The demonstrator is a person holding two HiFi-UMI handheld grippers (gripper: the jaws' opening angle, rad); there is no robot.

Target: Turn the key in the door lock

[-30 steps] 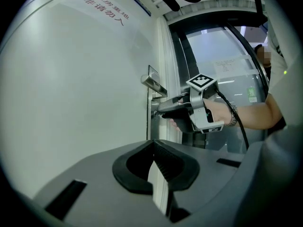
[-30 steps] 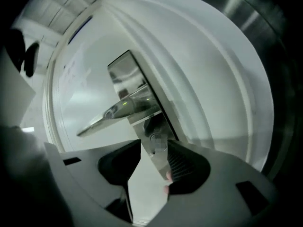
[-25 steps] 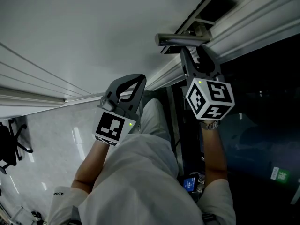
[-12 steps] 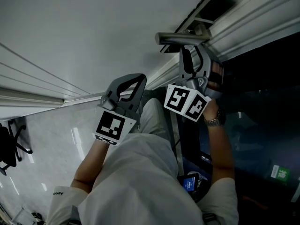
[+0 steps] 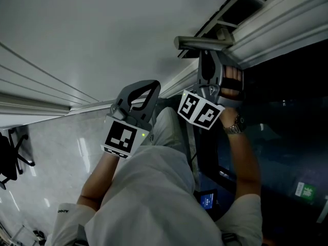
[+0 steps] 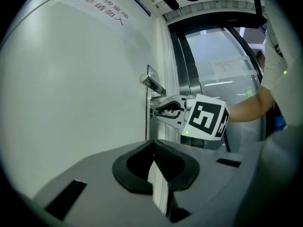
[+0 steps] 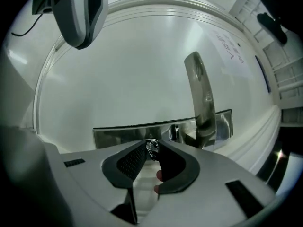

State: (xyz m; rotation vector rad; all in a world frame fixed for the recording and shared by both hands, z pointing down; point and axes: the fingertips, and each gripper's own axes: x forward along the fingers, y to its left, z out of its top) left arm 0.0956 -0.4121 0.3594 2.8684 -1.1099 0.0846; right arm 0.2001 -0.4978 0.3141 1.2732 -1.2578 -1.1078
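Found right gripper (image 7: 151,144) lower centre, jaws just closed in and apparently pinching key (image 7: 152,150) seated in lock plate (image 7: 123,132) beside handle (image 7: 201,93), ready for turning; left gripper (image 6: 152,144) clenched empty, held clear.

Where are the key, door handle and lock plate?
key (image 7: 152,148): right gripper view, head between jaw tips.
door handle (image 7: 200,91): right gripper view, lever's middle.
lock plate (image 7: 120,135): right gripper view, bare left part.

door (image 7: 118,70): white | handle (image 7: 201,98): silver | marker cube (image 5: 200,110): black-white squares
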